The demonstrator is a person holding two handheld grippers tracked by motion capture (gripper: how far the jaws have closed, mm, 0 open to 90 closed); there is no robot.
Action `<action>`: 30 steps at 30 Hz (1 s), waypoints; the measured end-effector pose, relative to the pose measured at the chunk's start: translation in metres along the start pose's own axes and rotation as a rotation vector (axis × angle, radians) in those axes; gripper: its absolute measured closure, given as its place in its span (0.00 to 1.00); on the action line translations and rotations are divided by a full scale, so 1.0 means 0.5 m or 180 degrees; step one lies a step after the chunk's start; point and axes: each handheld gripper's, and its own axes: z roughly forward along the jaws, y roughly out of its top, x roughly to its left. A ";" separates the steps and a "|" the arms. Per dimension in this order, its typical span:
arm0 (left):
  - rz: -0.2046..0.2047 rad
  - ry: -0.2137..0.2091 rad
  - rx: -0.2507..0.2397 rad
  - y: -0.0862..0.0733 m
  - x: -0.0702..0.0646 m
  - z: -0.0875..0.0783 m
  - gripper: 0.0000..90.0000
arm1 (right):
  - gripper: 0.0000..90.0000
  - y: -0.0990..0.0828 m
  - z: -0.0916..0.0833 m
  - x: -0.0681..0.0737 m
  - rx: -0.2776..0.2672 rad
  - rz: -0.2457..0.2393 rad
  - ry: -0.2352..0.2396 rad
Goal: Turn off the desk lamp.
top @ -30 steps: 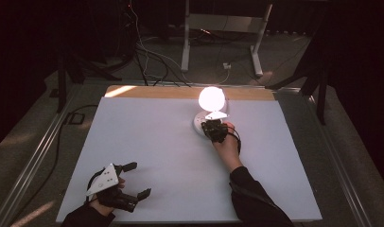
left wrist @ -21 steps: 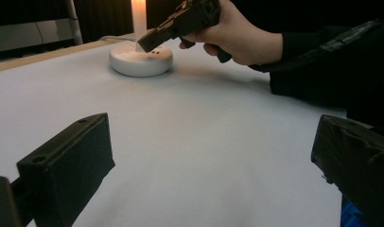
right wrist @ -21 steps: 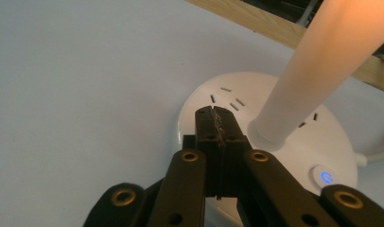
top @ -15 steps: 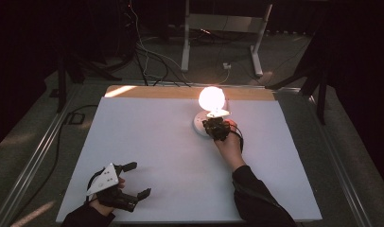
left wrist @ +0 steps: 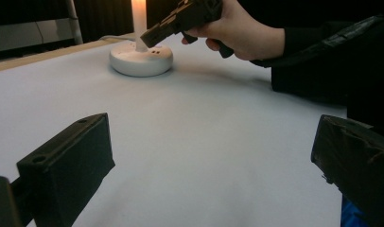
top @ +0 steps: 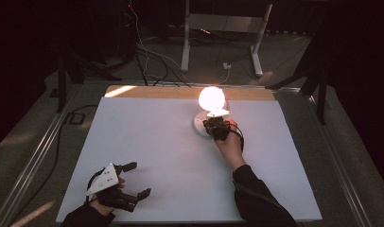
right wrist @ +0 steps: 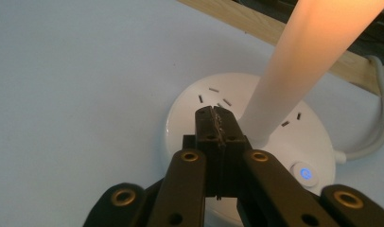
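A: Where's the lamp [top: 210, 109]?
B: Far middle of the table [top: 147, 156], lit. Round white base [right wrist: 249, 142] flat on the surface, power button [right wrist: 304, 173] glowing blue.

A: Right gripper [right wrist: 213, 115]?
B: Jaws clenched together, nothing between them. Tip sits over the base beside the stem [right wrist: 294, 75], likely used as a poker for the controls. Arm reaches forward, gripper angled down.

A: Left gripper [top: 139, 179]?
B: Parked at the near left corner, well apart from the lamp. Jaws spread wide, empty, probably idle. Hand low, gripper pointing across the table.
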 end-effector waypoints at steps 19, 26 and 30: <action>-0.0007 -0.0001 -0.0004 0.000 0.000 -0.001 0.01 | 1.00 -0.015 0.018 0.004 0.0042 0.0004 0.0020; 0.0003 -0.0006 0.0006 0.000 -0.001 0.000 0.01 | 1.00 -0.018 0.019 0.006 0.0008 -0.0014 -0.0008; -0.0006 0.0000 -0.0009 0.000 0.000 -0.001 0.01 | 1.00 -0.014 0.016 0.006 0.0050 -0.0017 -0.0003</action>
